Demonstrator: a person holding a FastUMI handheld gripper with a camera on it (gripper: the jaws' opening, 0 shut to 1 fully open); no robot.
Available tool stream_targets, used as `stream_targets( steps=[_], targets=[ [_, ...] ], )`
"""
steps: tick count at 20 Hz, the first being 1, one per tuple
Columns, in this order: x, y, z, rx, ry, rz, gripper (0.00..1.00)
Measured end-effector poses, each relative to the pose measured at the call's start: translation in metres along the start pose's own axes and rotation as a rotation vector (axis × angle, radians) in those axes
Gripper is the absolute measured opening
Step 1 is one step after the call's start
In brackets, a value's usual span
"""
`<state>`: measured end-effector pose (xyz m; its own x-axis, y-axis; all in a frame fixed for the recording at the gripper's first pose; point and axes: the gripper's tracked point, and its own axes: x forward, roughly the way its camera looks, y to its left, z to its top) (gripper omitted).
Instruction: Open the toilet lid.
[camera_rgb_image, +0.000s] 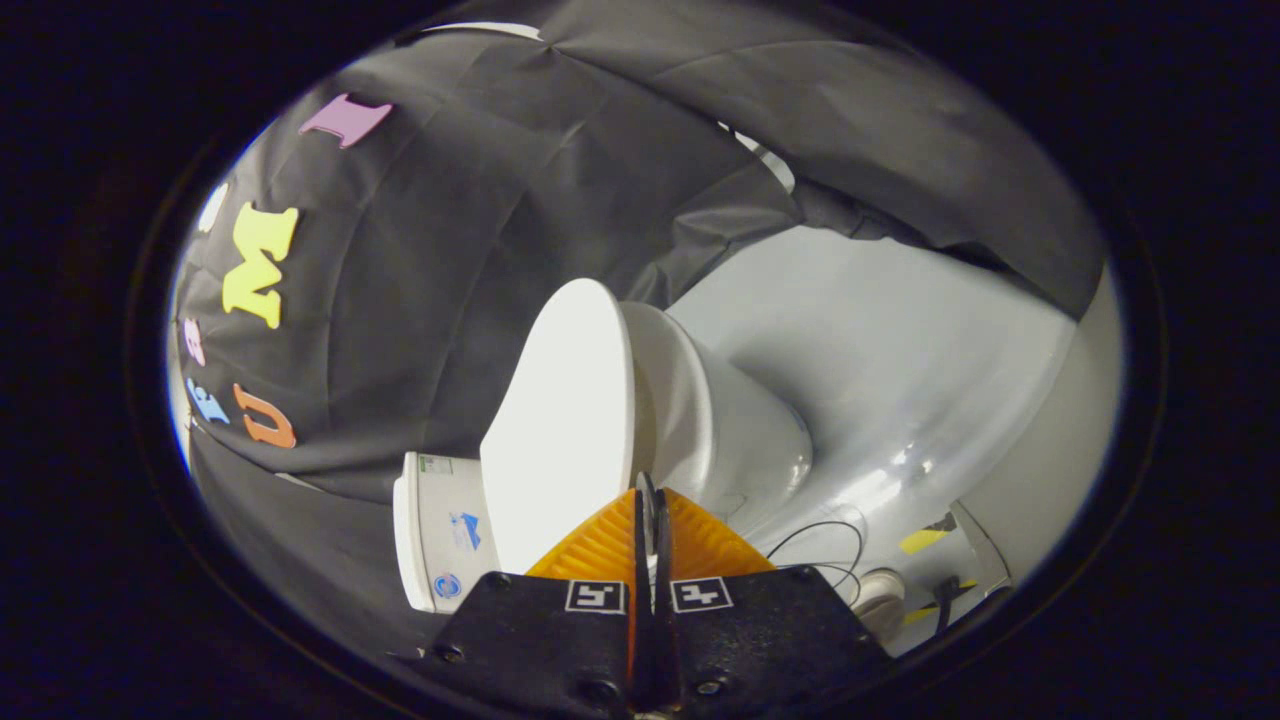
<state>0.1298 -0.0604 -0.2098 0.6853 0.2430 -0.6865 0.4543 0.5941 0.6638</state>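
A: What were the tongs (648, 500) doing at that moment?

B: Their two fingers (600, 545) lay pressed together with barely a slit between them, and nothing was held. The tips sat right at the lower edge of the toilet lid (560, 420), though I could not tell whether they touched it.

A: And where was the lid itself?

B: It was up, standing on edge away from the toilet bowl (730, 430), with its broad white face turned toward the camera. The whole scene appeared rolled sideways, so the bowl lay just beside the lid on the far side from the cistern.

A: The cistern was visible?

B: Yes, the white cistern (435, 535) sat just on the other side of the lid, touching its hinge end as far as I could see, with small stickers on it.

A: Anything else near the bowl?

B: The pale grey floor (900, 350) spread beyond the bowl. A thin black cable (815, 540) looped on it near the foot of the bowl, with yellow tape (920, 540) a little farther out.
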Motion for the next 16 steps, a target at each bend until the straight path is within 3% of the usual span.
stream_targets(
  steps=[8, 13, 16],
  targets=[
    [-0.033, 0.049, 0.009, -0.057, -0.047, 0.047, 0.04],
    [-0.044, 0.077, 0.011, -0.151, -0.062, 0.001, 0.04],
    [-0.053, 0.092, 0.011, -0.142, -0.061, 0.014, 0.04]
  ],
)
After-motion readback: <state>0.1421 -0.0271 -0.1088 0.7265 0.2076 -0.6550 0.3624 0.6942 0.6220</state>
